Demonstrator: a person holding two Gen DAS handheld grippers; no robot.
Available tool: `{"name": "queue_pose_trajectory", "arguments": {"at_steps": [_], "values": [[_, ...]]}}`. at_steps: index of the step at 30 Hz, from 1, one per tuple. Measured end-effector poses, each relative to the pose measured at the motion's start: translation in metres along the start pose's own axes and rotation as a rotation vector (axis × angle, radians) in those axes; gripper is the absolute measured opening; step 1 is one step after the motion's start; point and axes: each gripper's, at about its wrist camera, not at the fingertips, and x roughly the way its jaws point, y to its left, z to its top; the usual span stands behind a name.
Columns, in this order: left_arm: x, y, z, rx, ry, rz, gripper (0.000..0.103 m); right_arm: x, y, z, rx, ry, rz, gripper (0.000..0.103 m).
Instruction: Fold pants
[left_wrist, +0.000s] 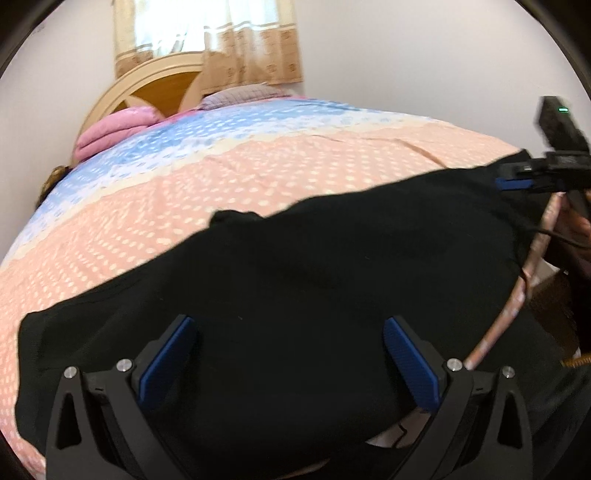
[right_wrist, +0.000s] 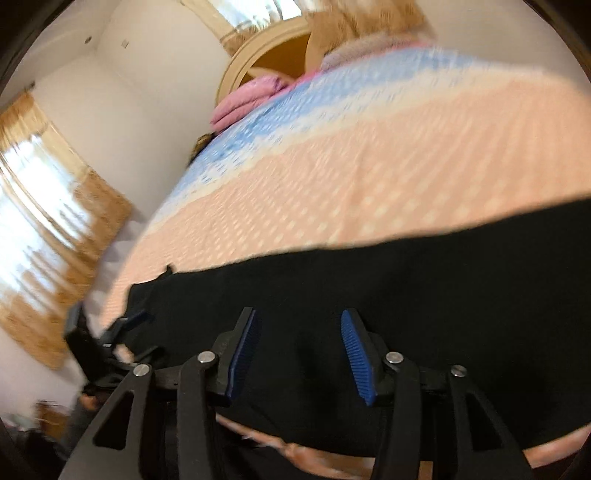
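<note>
The pants (left_wrist: 295, 295), black and spread in a wide band across the near edge of the bed, lie flat on the dotted bedspread (left_wrist: 258, 173) with one blunt end toward the left and the other running off under the far gripper at the right. Going from left to right in the left wrist view, the left gripper (left_wrist: 290, 354) hangs over the middle of the cloth with its blue pads spread wide and nothing between them, so it is released; at the far right the right gripper (left_wrist: 511, 183) shows only as a blue pad at the cloth's upper corner. Its own view shows the right gripper (right_wrist: 301, 350) with a clear gap between its pads and only the flat cloth beneath, so it too grasps nothing. As I judge it, the risk lies in the next pick: black on black hides seams and layers, so a pad could pinch only the top layer, or catch the bedspread with it, and drag the fold crooked. The near hem also sits close to the mattress edge, where a careless pull could slide it off. The bedspread is peach with pale dots, turning to blue bands farther back; pink bedding (left_wrist: 110, 129) lies by a wooden headboard (left_wrist: 147, 88), and curtains (left_wrist: 236, 40) cover a bright window.
</note>
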Motion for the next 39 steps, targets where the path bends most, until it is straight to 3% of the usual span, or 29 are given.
{"name": "queue_pose_trajectory", "arguments": {"at_steps": [3, 5, 12, 17, 20, 23, 28, 33, 39], "values": [[0.010, 0.003, 0.003, -0.037, 0.030, 0.040, 0.103, -0.015, 0.005, 0.001, -0.170, -0.071, -0.285, 0.060], [0.017, 0.008, 0.006, -0.060, 0.045, 0.054, 0.103, -0.016, -0.003, 0.000, -0.195, -0.075, -0.378, 0.060], [0.021, 0.009, 0.007, -0.090, 0.054, 0.052, 0.103, 0.011, -0.009, -0.020, -0.245, -0.010, -0.485, 0.061], [0.017, 0.010, 0.005, -0.106, 0.052, 0.046, 0.103, 0.015, -0.008, -0.024, -0.248, -0.027, -0.483, 0.064], [0.009, 0.020, 0.005, -0.129, 0.041, 0.067, 0.103, -0.004, -0.016, -0.019, -0.161, -0.041, -0.382, 0.064], [0.003, 0.036, 0.005, -0.176, 0.017, 0.095, 0.103, -0.026, -0.028, -0.019, -0.084, -0.080, -0.343, 0.064], [0.001, 0.073, -0.005, -0.254, 0.029, 0.219, 0.103, -0.067, -0.061, -0.015, -0.017, -0.144, -0.359, 0.064], [-0.005, 0.113, -0.019, -0.331, 0.039, 0.333, 0.103, -0.128, -0.104, -0.013, 0.110, -0.281, -0.388, 0.064], [-0.005, 0.133, -0.034, -0.385, 0.047, 0.390, 0.103, -0.180, -0.175, -0.025, 0.345, -0.362, -0.350, 0.064]]}}
